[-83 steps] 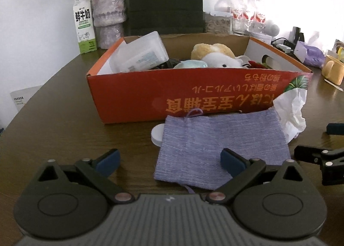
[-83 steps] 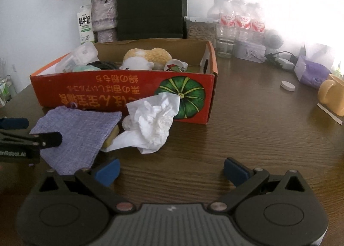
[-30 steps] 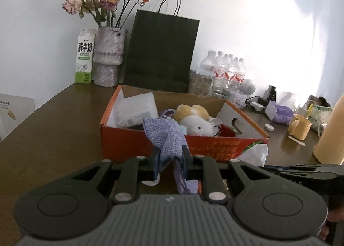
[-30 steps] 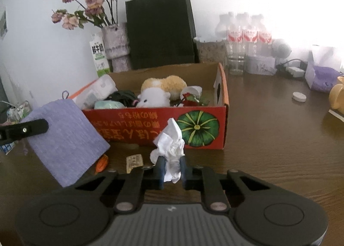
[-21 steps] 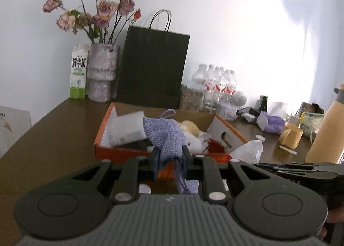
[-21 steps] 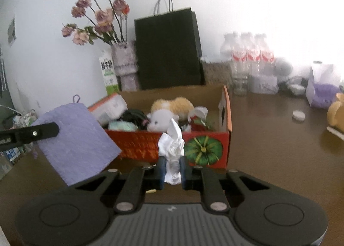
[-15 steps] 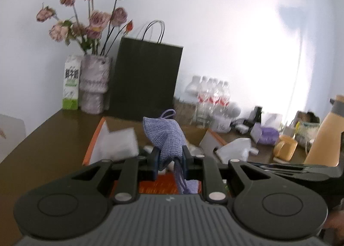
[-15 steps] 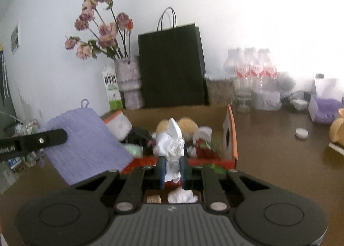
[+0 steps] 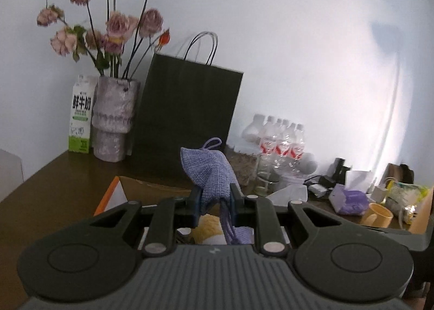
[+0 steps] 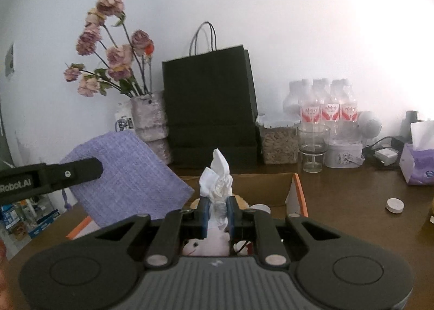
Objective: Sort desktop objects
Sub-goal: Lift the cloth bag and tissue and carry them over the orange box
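Left tool clamps the purple pouch, right tool pinches the crumpled tissue, both above the orange box; neither dropped in yet

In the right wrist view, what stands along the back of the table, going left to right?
Flower vase → black paper bag → clear container of grain → empty glass → purple tissue box.
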The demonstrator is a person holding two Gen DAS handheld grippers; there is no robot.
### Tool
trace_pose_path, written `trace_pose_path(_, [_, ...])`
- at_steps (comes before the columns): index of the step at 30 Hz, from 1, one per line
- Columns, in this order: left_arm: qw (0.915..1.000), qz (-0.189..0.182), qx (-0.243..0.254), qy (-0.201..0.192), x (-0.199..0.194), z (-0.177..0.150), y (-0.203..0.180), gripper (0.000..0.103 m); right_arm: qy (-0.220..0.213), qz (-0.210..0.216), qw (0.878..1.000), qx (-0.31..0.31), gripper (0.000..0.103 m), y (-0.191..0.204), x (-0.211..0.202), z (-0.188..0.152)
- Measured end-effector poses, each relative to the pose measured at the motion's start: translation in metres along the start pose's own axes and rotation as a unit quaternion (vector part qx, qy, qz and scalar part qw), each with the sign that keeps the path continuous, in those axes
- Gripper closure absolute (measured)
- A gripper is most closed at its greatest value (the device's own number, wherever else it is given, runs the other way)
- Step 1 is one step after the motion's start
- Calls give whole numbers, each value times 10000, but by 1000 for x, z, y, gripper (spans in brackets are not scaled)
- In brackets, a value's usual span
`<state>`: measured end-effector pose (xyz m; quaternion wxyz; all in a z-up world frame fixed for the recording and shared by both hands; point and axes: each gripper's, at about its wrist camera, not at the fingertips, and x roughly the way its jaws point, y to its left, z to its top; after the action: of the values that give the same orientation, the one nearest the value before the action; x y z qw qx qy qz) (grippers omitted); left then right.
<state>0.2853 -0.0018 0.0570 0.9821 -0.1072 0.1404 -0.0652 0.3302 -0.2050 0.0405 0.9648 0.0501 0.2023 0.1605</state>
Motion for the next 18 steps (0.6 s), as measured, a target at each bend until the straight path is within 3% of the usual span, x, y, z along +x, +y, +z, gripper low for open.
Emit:
trace_pose_path(5, [9991, 148, -252, 323, 47, -3, 17, 83, 221, -61, 9997, 74, 90, -9, 42, 0])
trace_pose_path(10, [9957, 551, -97, 737, 75, -25, 28, 83, 644, -67, 9979, 93, 90, -15, 73, -17])
trace_pose_path(18, [9901, 950, 732, 725, 80, -42, 11, 84, 835, -283, 9961, -94, 90, -12, 80, -32])
